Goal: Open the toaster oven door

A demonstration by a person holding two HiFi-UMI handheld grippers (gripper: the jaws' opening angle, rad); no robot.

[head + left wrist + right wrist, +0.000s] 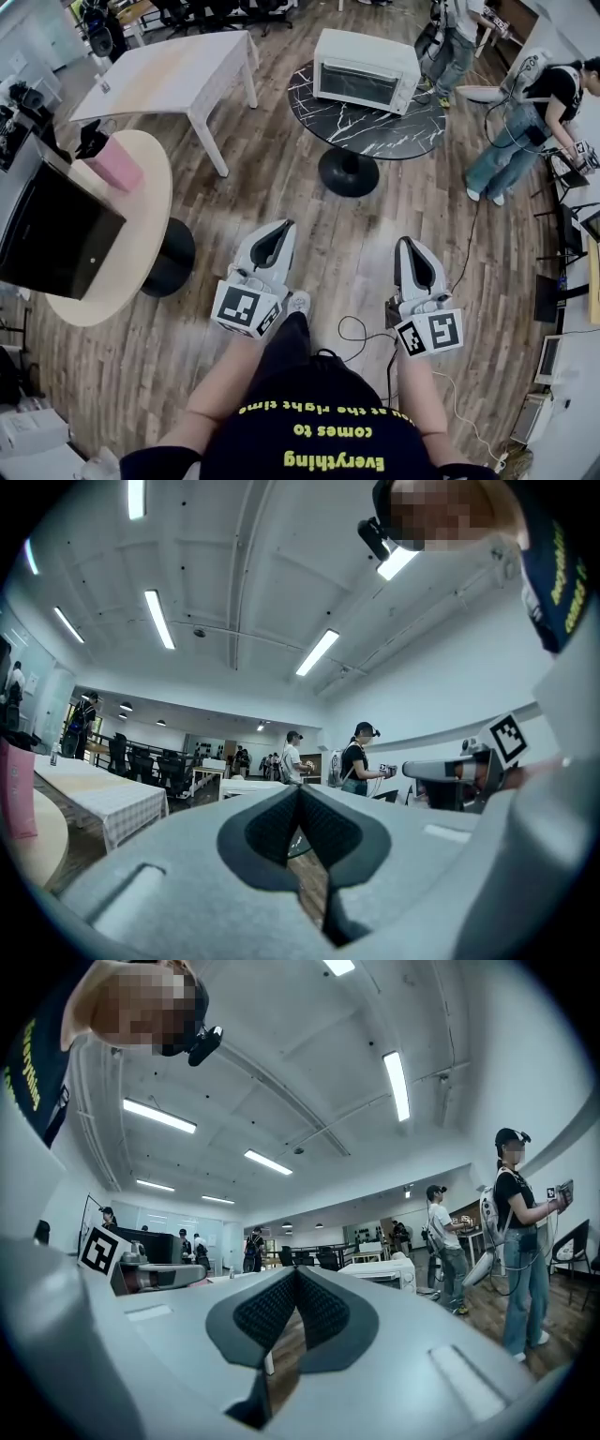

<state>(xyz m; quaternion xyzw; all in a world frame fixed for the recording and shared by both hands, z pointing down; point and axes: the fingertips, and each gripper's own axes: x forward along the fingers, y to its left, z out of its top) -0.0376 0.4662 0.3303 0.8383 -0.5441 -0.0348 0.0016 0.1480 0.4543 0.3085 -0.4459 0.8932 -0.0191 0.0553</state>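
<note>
The toaster oven stands on a round black table with white veining, well ahead of both grippers and apart from them. Its glass door faces back toward them and is closed, flat against the front. In the right gripper view the oven shows as a small white box, just right of the jaw tips and far beyond them.

The left gripper and the right gripper are held side by side above the wooden floor, pointing toward the oven's table. Each has its jaws pressed together at the tips with nothing between them – both are empty. The oven lies ahead between their two lines, closer to the right gripper's. A marker cube sits at the back end of each.

A thin cable loops on the floor between the two grippers, just behind their tips.

To the left of the left gripper is a round wooden table that carries a pink box and a black box. Ahead and left of that gripper, a white rectangular table stands beside the oven's table.

Far ahead and right of the right gripper stands a person in a black top and jeans – well apart from the oven.
</note>
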